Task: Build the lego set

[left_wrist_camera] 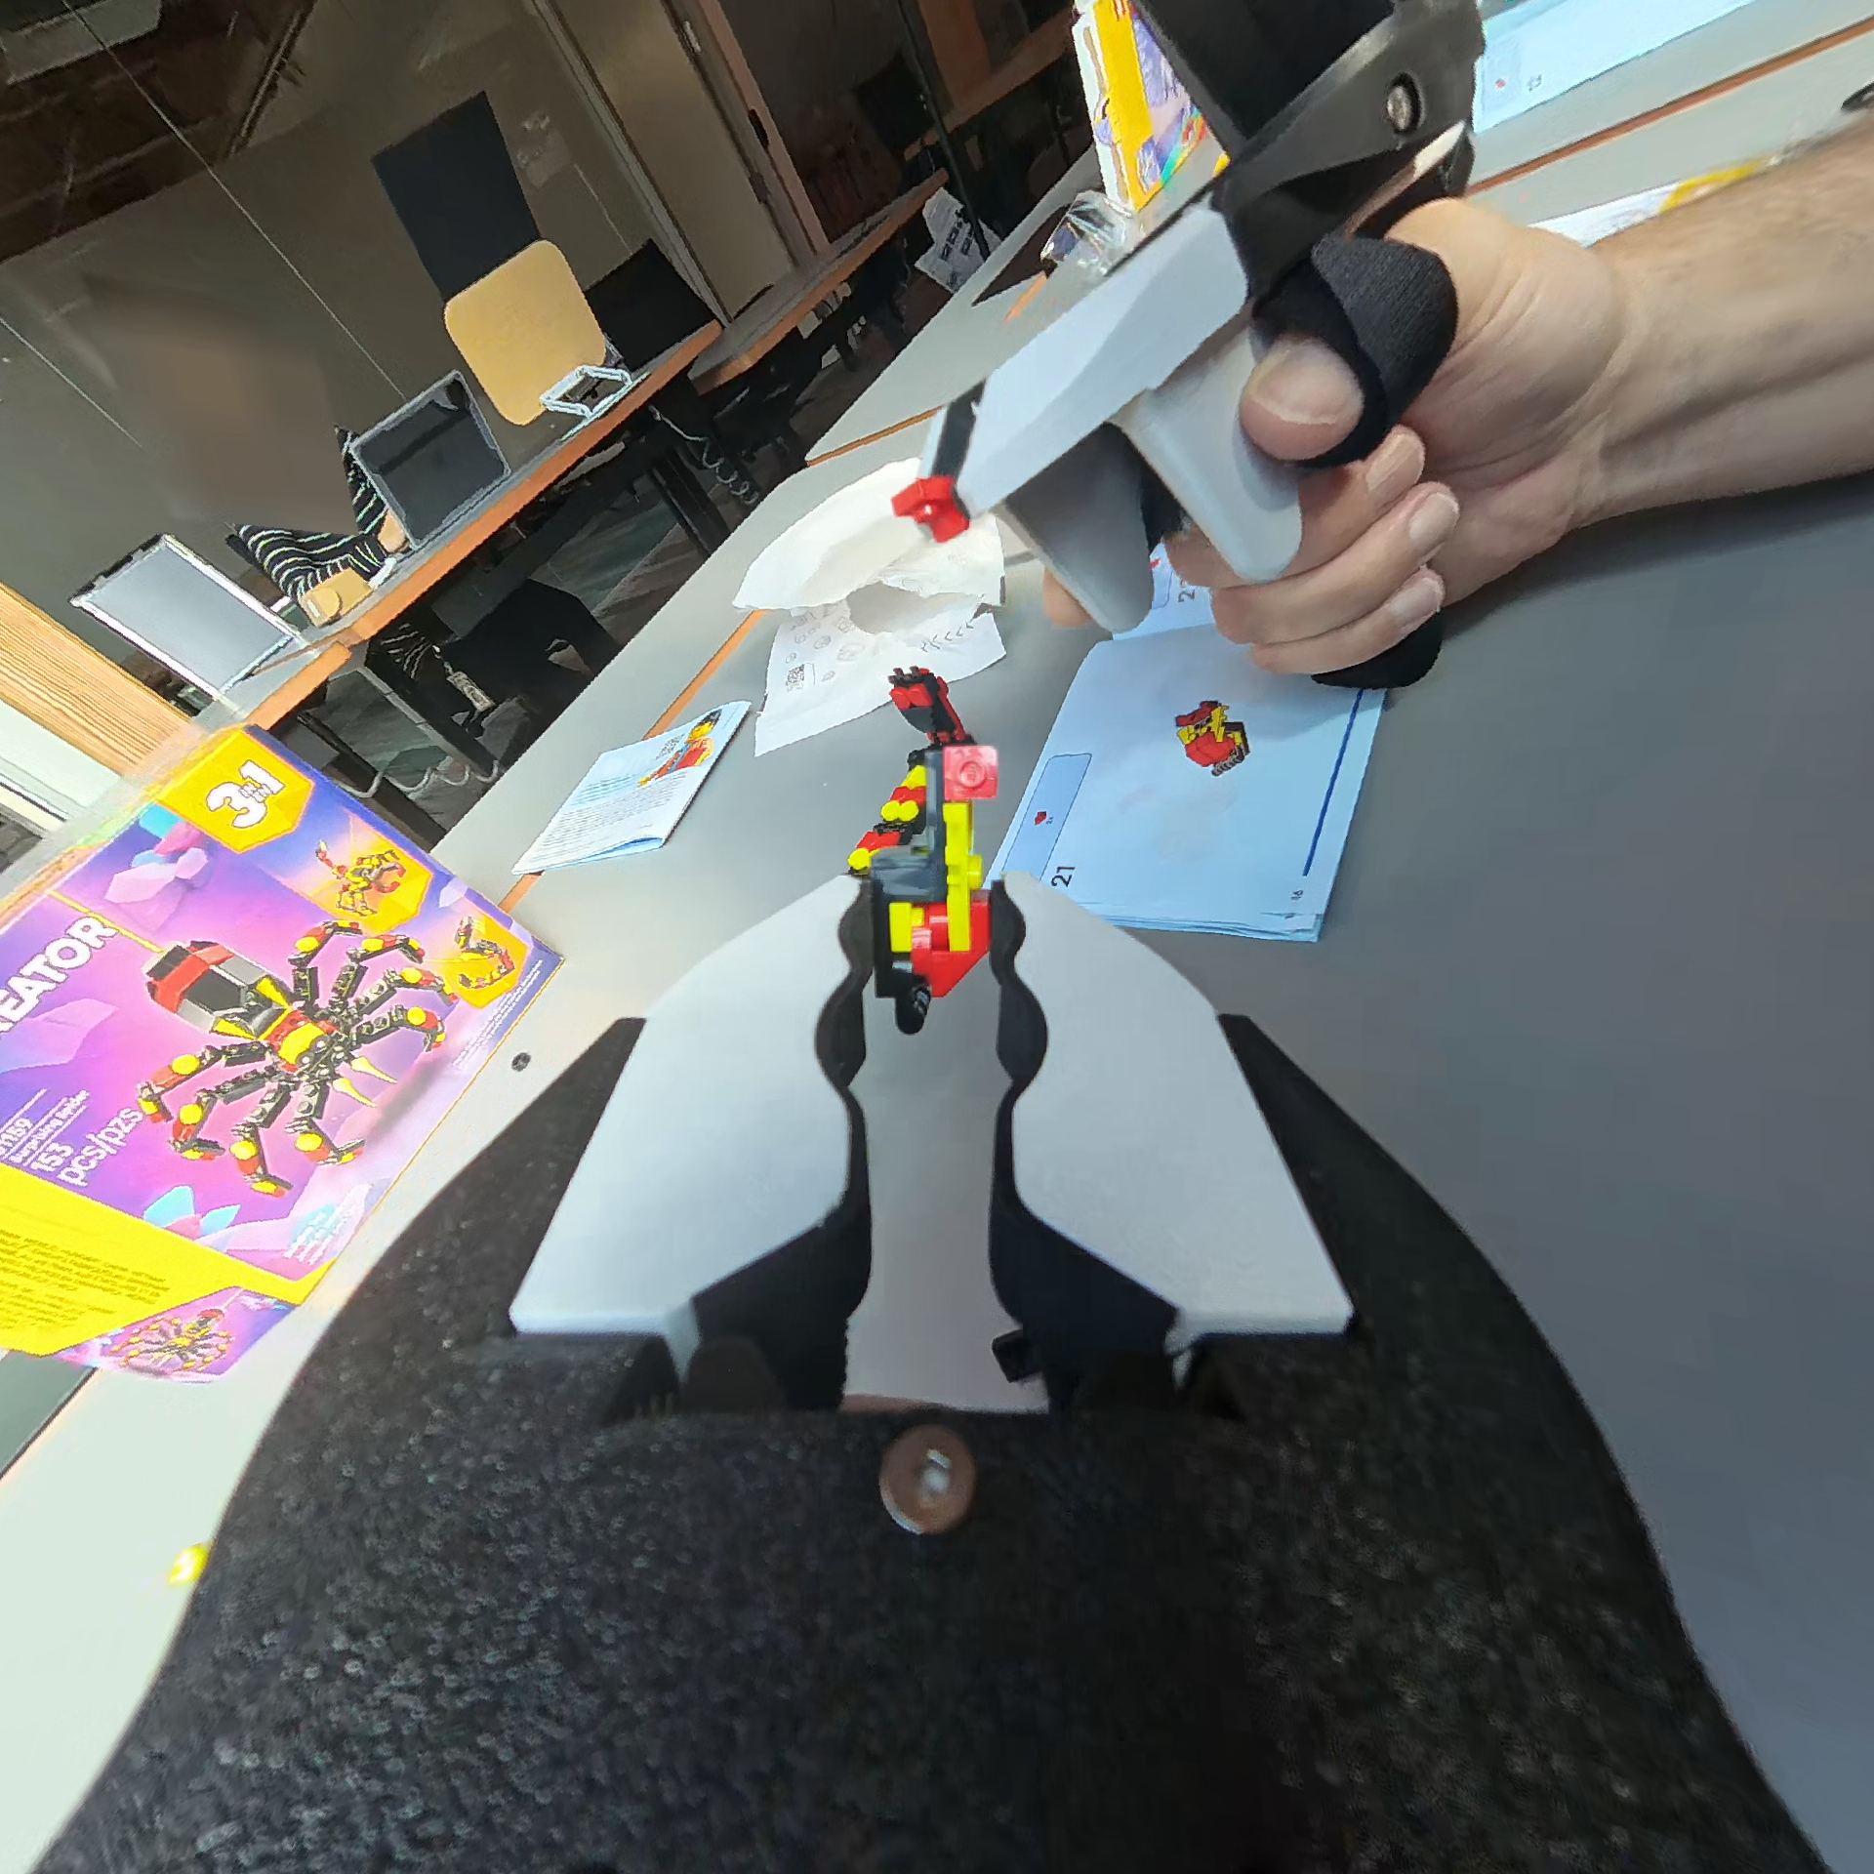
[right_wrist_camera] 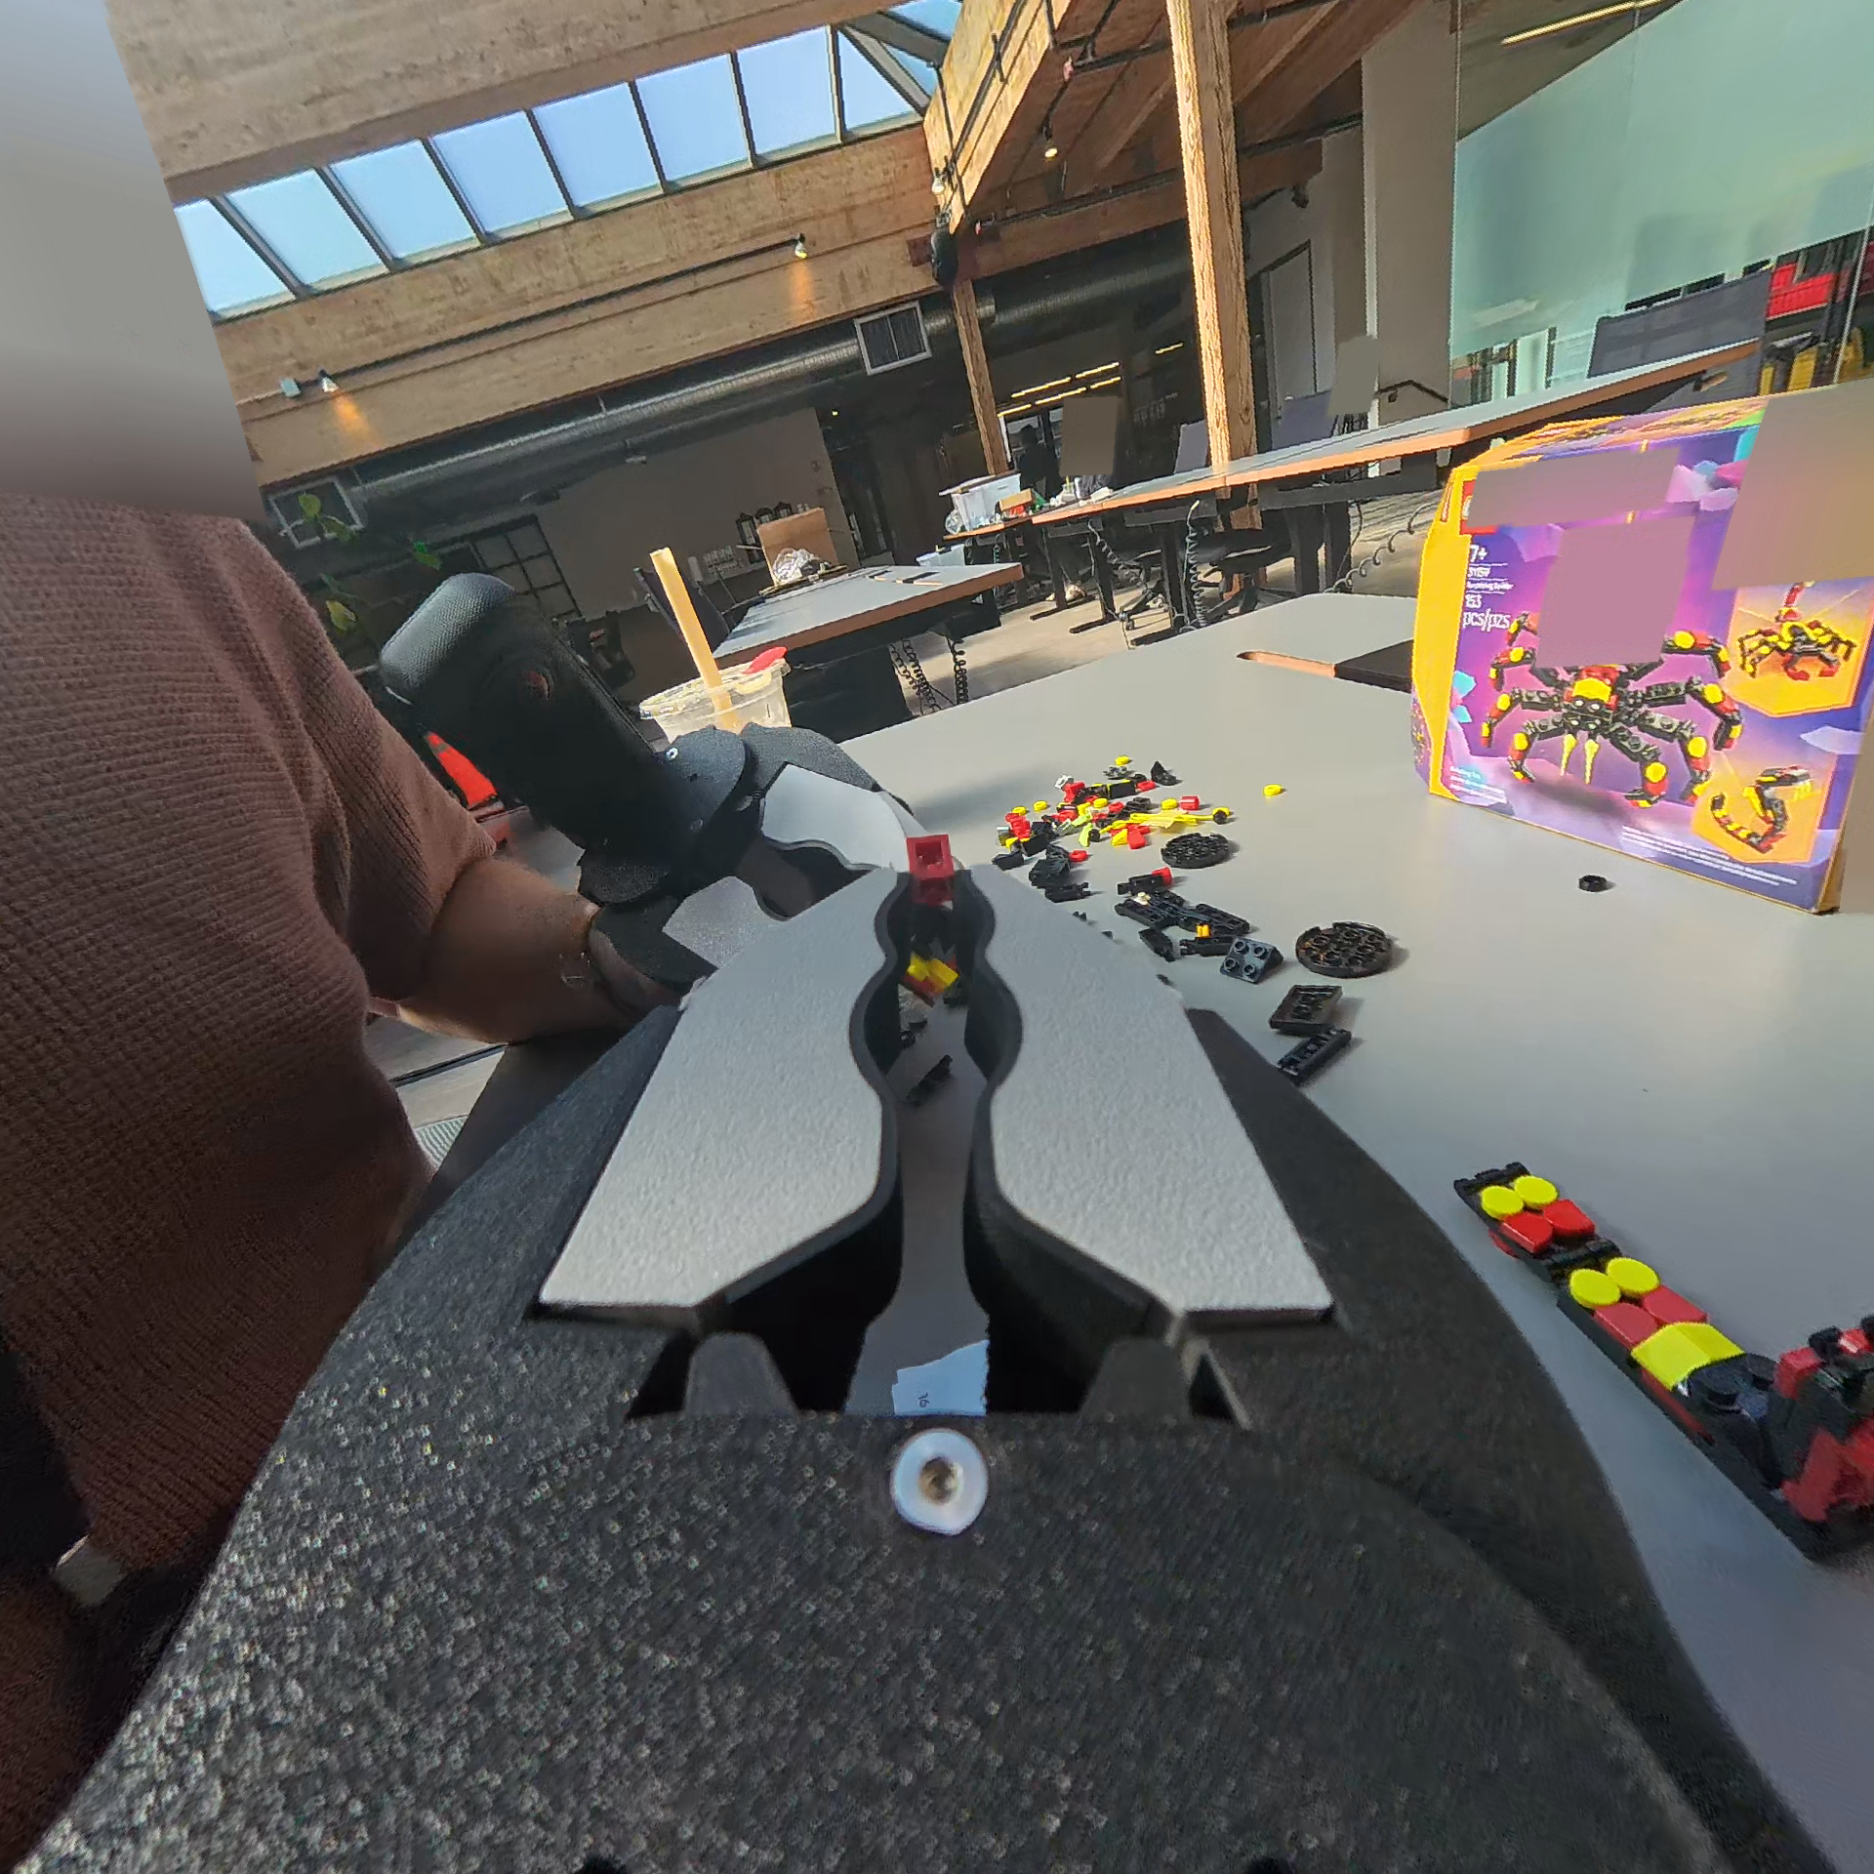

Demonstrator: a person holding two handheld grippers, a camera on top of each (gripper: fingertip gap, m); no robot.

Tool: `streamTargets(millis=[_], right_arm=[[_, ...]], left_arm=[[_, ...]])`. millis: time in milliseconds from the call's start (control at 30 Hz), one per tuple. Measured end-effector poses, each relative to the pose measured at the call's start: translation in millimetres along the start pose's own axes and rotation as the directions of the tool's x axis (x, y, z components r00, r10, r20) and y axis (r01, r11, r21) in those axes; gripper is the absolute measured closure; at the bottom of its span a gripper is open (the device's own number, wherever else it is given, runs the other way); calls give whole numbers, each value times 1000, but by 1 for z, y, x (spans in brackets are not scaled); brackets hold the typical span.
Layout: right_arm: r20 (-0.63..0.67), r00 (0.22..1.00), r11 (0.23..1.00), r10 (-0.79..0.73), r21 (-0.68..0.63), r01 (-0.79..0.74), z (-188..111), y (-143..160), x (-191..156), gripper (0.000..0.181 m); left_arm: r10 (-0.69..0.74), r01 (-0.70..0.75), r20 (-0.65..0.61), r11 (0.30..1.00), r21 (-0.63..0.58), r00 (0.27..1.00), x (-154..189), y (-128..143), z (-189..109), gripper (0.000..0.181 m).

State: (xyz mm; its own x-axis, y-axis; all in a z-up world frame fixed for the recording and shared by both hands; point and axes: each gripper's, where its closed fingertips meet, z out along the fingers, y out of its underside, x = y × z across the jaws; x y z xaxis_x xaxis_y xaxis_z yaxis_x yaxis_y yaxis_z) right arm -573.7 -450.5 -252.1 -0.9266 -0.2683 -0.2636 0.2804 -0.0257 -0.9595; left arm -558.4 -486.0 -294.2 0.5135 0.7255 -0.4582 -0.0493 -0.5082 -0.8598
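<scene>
In the left wrist view my left gripper [left_wrist_camera: 928, 903] is shut on the lower end of a partly built Lego assembly [left_wrist_camera: 938, 862] of red, yellow, black and grey pieces, held upright above the table. My right gripper [left_wrist_camera: 948, 482] comes in from the upper right, held by a hand, and is shut on a small red brick [left_wrist_camera: 931, 504] above and beyond the assembly. In the right wrist view my right gripper [right_wrist_camera: 931, 880] pinches that red brick [right_wrist_camera: 931, 860] at its tips. The assembly [right_wrist_camera: 931, 976] shows just below, between the fingers, with the left gripper [right_wrist_camera: 750, 862] behind it.
An open instruction booklet [left_wrist_camera: 1197, 811], a leaflet [left_wrist_camera: 639, 801] and crumpled white paper [left_wrist_camera: 872, 548] lie on the grey table [left_wrist_camera: 1623, 1014]. The Lego box [right_wrist_camera: 1643, 649] stands far right. Several loose pieces [right_wrist_camera: 1115, 842], a built strip [right_wrist_camera: 1623, 1308] and a drink cup [right_wrist_camera: 720, 700] are nearby.
</scene>
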Motion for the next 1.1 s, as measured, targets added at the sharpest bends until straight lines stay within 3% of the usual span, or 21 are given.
streamTargets(millis=[200, 300, 700, 867, 1100], right_arm=[[32, 999, 1000, 7, -4, -7, 9, -3, -16, 174], [46, 999, 1000, 3, -13, -2, 15, 0, -24, 174], [-22, 995, 989, -101, -110, 98, 27, 19, -23, 175], [8, 1000, 988, -23, -151, 24, 26, 24, -22, 175], [83, 970, 963, 230, -166, -215, 22, 25, -23, 175]], left_arm=[[-246, 252, -79, 965, 77, 966, -9, -14, -7, 160], [-302, 312, -103, 945, 100, 948, -12, -17, -8, 160], [-208, 219, -102, 969, 112, 973, -6, -19, -2, 160], [-48, 53, -58, 994, 92, 997, -6, -17, -1, 160], [103, -97, -62, 991, 88, 993, -5, -13, -1, 160]])
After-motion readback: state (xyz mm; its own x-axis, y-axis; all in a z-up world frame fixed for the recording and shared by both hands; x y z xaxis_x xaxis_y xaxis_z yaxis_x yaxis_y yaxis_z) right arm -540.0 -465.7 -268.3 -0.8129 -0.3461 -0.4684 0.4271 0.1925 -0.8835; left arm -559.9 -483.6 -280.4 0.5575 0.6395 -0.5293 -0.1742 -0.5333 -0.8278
